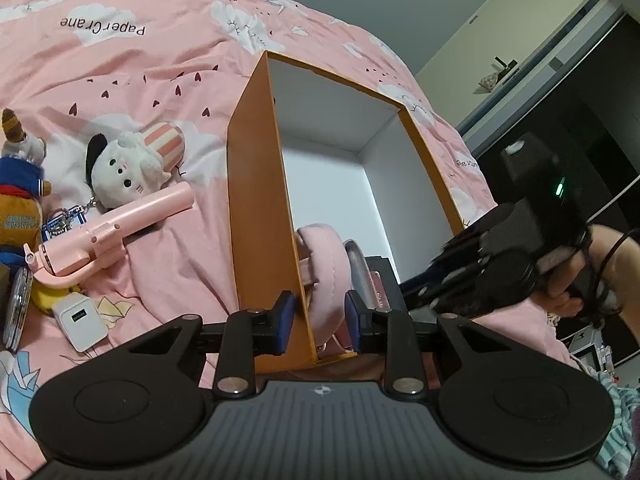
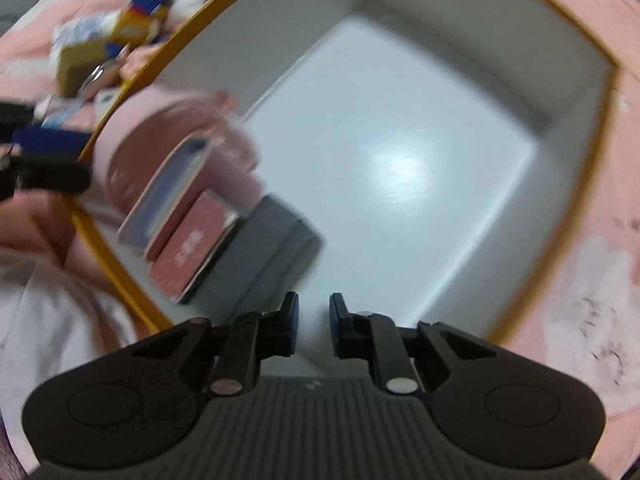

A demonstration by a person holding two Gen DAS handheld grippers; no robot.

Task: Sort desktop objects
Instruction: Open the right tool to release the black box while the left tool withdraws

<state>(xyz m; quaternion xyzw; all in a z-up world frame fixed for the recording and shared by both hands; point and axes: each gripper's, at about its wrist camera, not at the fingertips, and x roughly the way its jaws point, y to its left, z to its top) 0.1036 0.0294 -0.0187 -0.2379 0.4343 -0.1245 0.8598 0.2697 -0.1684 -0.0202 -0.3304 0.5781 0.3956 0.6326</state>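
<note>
An orange box [image 1: 256, 184] with a white inside sits on the pink bedspread. In its near corner lie pink headphones [image 1: 320, 264], a silver-edged flat item [image 1: 356, 264], a small red-pink box [image 2: 192, 248] and a dark grey box [image 2: 272, 248]. My left gripper [image 1: 320, 322] straddles the box's near wall, one pad outside against the orange card, the other inside by the headphone cushion. My right gripper [image 2: 315, 320] points down into the box beside the grey box; its pads stand a narrow gap apart with only the white floor [image 2: 400, 160] between them.
Left of the box lie a white plush [image 1: 128, 164], a pink folding stick [image 1: 112, 236], a white charger [image 1: 80, 322], a bear plush in blue [image 1: 20, 184] and a keychain [image 1: 64, 220]. A hand [image 1: 568, 276] holds the right gripper's handle at the box's right side. A dark cabinet [image 1: 592, 128] stands behind.
</note>
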